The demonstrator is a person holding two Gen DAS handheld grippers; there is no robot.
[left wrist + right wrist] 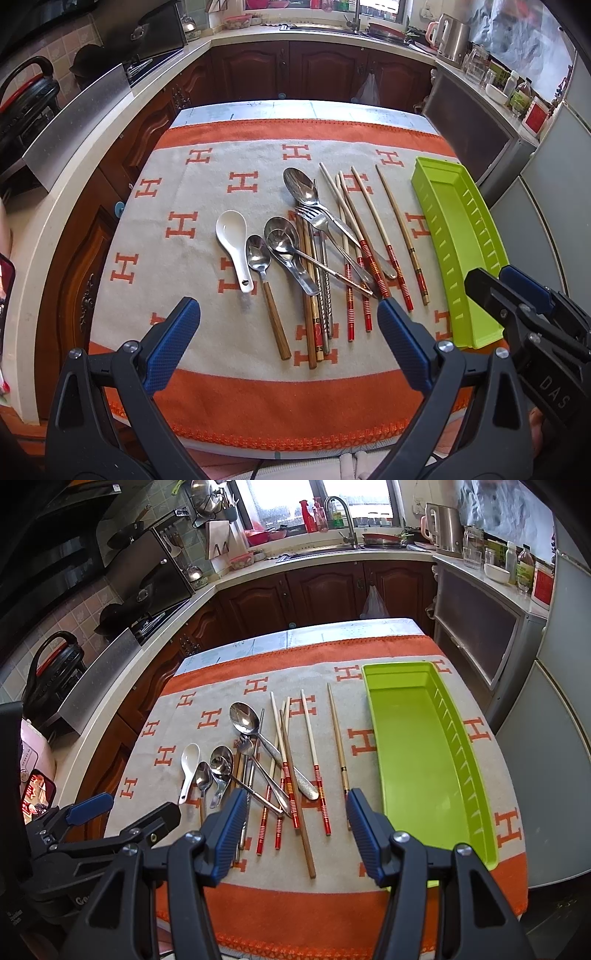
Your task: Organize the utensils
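On the orange-and-grey cloth (207, 177) I see spoons, a fork (314, 219) and chopsticks heaped beside the green tray (417, 746) — my left gripper (288, 332) and right gripper (295, 827) both hover wide, empty.

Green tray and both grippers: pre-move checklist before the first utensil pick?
1. Green tray empty and ready to take items: ok.
2. Left gripper open, holding nothing: ok.
3. Right gripper open, holding nothing: ok.
4. An isolated first target: ok, the single chopstick nearest the tray lies apart from the rest.
5. Metal fork free to lift: not ok, it lies crossed in the pile with the large spoon and chopsticks.
6. White ceramic spoon free of the pile: ok, its bowl lies clear at the pile's left edge.
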